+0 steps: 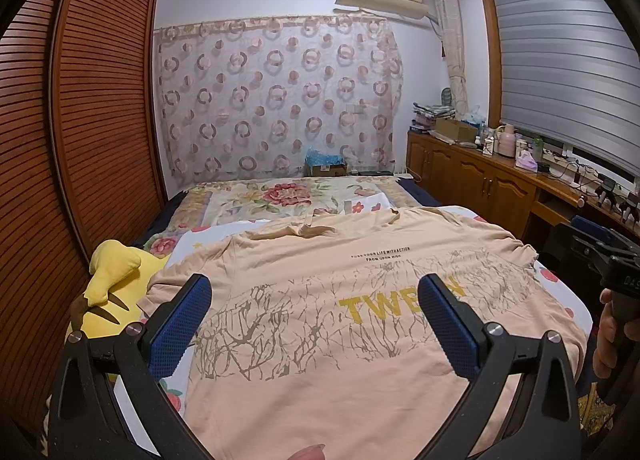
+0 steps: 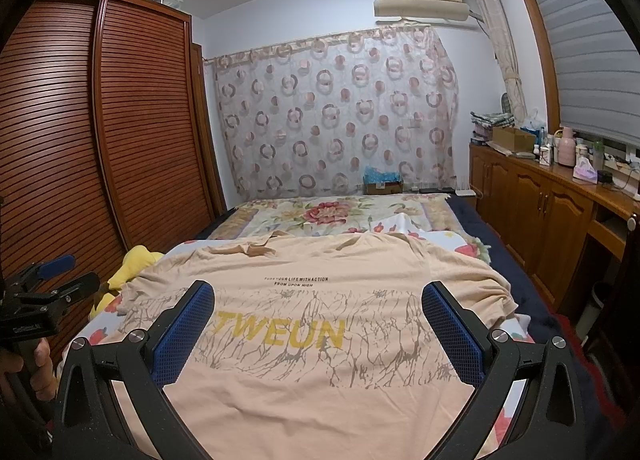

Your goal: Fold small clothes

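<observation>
A peach T-shirt (image 1: 320, 320) with yellow lettering and a brown branch print lies spread flat on the bed, collar at the far end; it also shows in the right wrist view (image 2: 320, 372). My left gripper (image 1: 318, 302) is open and empty above the shirt's near half, over its left part. My right gripper (image 2: 318, 310) is open and empty above the near half, over its right part. Each gripper shows at the edge of the other's view: the right one (image 1: 616, 268), the left one (image 2: 48, 280).
The bed carries a floral sheet (image 1: 280, 196). A yellow plush toy (image 1: 116, 280) lies at the shirt's left sleeve. A slatted wooden wardrobe (image 1: 80, 120) stands on the left, a cluttered wooden cabinet (image 1: 500, 176) on the right. A cardboard box (image 1: 326, 166) sits beyond the bed.
</observation>
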Demonstrator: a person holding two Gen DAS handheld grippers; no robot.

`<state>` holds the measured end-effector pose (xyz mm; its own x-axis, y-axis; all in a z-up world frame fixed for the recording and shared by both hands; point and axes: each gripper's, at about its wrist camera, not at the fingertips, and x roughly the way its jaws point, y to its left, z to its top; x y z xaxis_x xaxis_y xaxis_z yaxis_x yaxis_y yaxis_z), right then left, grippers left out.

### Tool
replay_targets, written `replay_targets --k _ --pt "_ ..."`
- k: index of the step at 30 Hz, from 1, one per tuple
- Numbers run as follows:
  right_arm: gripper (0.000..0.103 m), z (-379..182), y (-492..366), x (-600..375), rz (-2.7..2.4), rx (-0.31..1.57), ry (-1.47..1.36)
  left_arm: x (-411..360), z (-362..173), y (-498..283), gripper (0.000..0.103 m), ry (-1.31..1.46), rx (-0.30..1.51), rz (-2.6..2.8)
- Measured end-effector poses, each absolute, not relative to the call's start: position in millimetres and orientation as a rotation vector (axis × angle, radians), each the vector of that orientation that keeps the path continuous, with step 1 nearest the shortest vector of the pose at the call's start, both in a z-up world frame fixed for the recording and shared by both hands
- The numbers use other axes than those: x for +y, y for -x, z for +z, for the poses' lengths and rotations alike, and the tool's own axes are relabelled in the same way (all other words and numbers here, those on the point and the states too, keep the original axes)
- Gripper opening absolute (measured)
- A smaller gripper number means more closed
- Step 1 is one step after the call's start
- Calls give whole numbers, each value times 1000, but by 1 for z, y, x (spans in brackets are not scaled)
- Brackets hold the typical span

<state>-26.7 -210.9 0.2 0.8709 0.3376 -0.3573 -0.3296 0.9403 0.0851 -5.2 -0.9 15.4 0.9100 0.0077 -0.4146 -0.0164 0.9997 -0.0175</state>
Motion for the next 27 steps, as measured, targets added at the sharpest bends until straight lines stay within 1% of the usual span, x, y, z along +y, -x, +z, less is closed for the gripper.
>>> replay_targets --k 3,8,15,21,27 --pt "103 -1 23 -209 363 387 -24 1 14 3 103 18 443 20" --pt "103 -5 11 -197 424 403 -24 12 -3 -10 103 29 499 22" --pt "103 -8 -16 -179 492 420 19 39 -19 -24 103 5 543 54" --pt "101 -23 -39 -162 581 504 48 71 -31 -42 103 -36 606 39" --pt "101 -28 -50 -157 619 571 82 109 -36 -55 103 -6 637 24"
